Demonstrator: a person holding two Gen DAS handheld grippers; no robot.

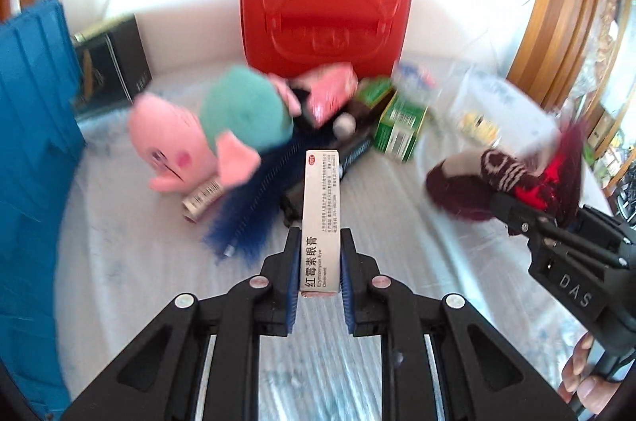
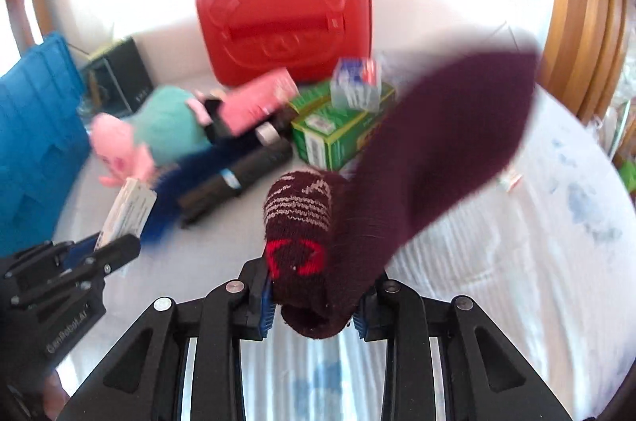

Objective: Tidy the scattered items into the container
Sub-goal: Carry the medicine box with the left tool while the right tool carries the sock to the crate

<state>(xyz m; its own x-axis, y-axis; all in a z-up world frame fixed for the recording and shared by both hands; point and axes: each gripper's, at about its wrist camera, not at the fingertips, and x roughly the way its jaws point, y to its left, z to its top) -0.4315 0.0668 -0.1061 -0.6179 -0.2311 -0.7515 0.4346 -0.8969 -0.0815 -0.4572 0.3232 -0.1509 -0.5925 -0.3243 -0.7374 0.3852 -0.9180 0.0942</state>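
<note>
While its long axis is running straight ahead along the fingers, the white ointment box is sitting clamped between the pads of the left tongs, its far end pointing toward the red case and its printed face turned up. The box is hanging above the white-covered tabletop, clear of the pile. The left tongs are angling downward and forward.

The right tongs are gripping a maroon knitted sock near its patterned cuff, pads pressing on the fabric; the sock's long axis is slanting up and to the right in the right wrist view, the toe end blurred. In the left wrist view a person's fingers are wrapping the handle of those tongs at the lower right.

The red case is standing upright and closed at the back of the tabletop. A blue crate is sitting at the left edge; its inside is not showing. Between them are lying a pink and teal plush toy, a blue feathery item, green boxes, a pink packet and a black box.
</note>
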